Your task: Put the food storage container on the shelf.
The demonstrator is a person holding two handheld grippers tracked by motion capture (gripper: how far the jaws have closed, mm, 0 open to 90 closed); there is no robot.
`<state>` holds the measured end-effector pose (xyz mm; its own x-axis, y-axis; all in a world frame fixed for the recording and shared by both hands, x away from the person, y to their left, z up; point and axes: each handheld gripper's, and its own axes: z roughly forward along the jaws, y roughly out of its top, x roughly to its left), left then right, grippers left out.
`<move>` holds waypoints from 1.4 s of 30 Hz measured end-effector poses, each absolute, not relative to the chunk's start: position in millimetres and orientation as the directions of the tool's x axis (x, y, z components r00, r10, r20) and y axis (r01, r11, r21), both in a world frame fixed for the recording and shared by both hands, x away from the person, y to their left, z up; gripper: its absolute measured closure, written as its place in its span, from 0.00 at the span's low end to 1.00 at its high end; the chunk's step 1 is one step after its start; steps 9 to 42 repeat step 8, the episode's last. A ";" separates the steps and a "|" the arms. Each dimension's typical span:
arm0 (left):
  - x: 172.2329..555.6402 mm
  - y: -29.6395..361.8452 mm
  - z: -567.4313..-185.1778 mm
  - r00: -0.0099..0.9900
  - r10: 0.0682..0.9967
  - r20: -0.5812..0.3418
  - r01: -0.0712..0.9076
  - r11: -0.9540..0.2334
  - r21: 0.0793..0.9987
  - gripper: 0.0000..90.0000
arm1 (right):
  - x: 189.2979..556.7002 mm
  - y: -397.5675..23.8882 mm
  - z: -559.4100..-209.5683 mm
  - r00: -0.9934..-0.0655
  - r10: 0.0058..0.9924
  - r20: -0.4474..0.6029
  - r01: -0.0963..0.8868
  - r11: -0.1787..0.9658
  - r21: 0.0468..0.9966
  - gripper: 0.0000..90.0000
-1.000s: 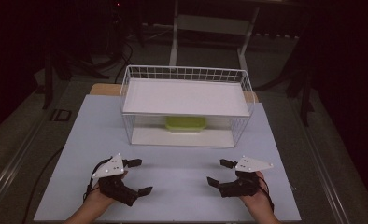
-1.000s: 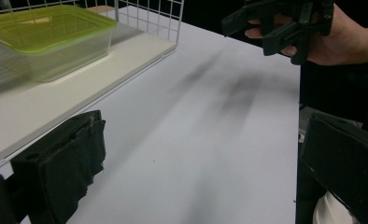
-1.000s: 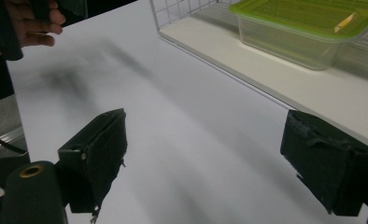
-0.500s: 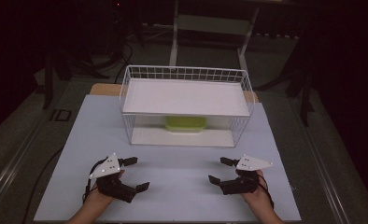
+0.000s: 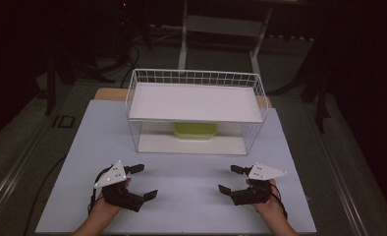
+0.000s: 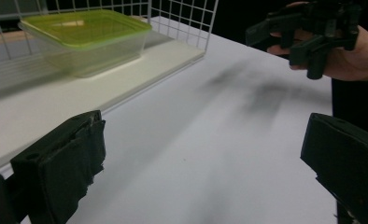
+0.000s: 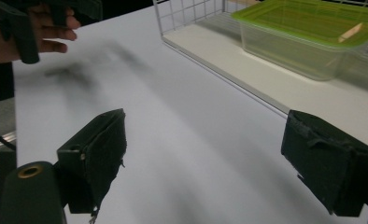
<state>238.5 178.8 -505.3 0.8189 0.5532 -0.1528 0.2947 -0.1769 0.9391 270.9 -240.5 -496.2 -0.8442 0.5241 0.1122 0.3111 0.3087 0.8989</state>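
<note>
A: Both hands are hovering low over the near part of the desk [image 5: 181, 196], and the left hand-held gripper [image 5: 143, 181] is sitting with its jaws spread wide, nothing between them.

B: Same story opposite. The right hand-held gripper [image 5: 230, 179] is gaping wide too, empty, pointing in toward the middle.

A: And the prize looks to be that clear plastic container with the green lid [image 5: 195, 131]. It is resting on the lower white shelf board [image 5: 191, 144] inside the white wire basket rack [image 5: 194, 77], tucked under the upper shelf [image 5: 194, 102] and well apart from both grippers.

B: In the left gripper view the container [image 6: 86, 39] is sitting back behind the mesh, lid on. From the right gripper view there is a small pale streak on the lid [image 7: 313, 16]; I cannot tell what that is.

A: So where is the danger, as you read it?

B: That low opening, I'd say. Anyone reaching in is working under the upper shelf, so a raised jaw could be clipping the wire or the board and jolting the whole rack.

A: And a one-sided pinch on a smooth tub?

B: Likely skidding it deeper in, or popping the lid if the jaws are catching the rim alone.
</note>
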 end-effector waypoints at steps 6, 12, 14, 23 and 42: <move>237.5 179.4 -504.6 0.819 0.555 -0.146 0.284 -0.171 0.943 0.01 | 269.7 -239.3 -495.4 -0.849 0.517 0.112 0.309 0.312 0.898 0.16; 237.6 179.3 -504.4 0.819 0.555 -0.147 0.285 -0.171 0.943 0.01 | 269.7 -239.7 -495.2 -0.847 0.520 0.110 0.309 0.313 0.898 0.16; 237.6 179.3 -504.4 0.819 0.555 -0.147 0.285 -0.171 0.943 0.01 | 269.7 -239.7 -495.2 -0.847 0.520 0.110 0.309 0.313 0.898 0.16; 237.6 179.3 -504.4 0.819 0.555 -0.147 0.285 -0.171 0.943 0.01 | 269.7 -239.7 -495.2 -0.847 0.520 0.110 0.309 0.313 0.898 0.16; 237.6 179.3 -504.4 0.819 0.555 -0.147 0.285 -0.171 0.943 0.01 | 269.7 -239.7 -495.2 -0.847 0.520 0.110 0.309 0.313 0.898 0.16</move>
